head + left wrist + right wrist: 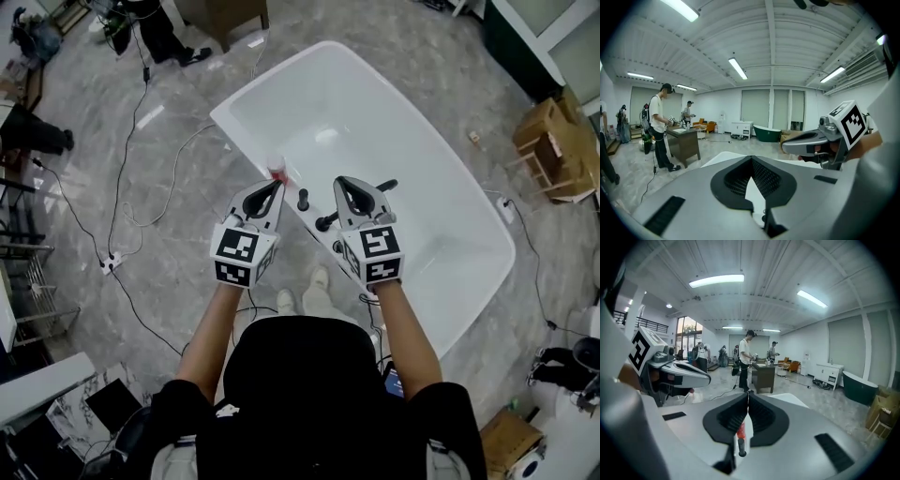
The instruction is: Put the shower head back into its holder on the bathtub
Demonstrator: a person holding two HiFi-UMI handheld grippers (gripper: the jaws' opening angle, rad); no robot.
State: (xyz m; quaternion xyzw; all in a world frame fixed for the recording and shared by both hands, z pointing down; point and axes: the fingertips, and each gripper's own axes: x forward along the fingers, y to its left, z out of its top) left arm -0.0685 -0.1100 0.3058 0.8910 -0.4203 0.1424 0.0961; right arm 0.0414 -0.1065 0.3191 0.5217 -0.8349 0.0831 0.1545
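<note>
- Grey marble floor [141, 131] surrounds a white oval bathtub [394, 122] at upper centre
- Grey two-jaw left gripper [276, 186], centre-left, has its jaws pressed together and empty
- Slim black rigid shower head [326, 222] sits at the tub's near rim; probably light and slick, best grasped by its handle
- Matching right gripper [343, 181] is likewise closed and empty, and covers the shower head's middle, so its seating in the holder is unclear

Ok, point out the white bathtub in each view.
Head view: bathtub across the centre, upper right.
Left gripper view: bathtub edge, white, just above the jaws, left of centre.
Right gripper view: bathtub edge, white, right of the jaw tips.
Shared landmark: brown desk, in both gripper views.
</note>
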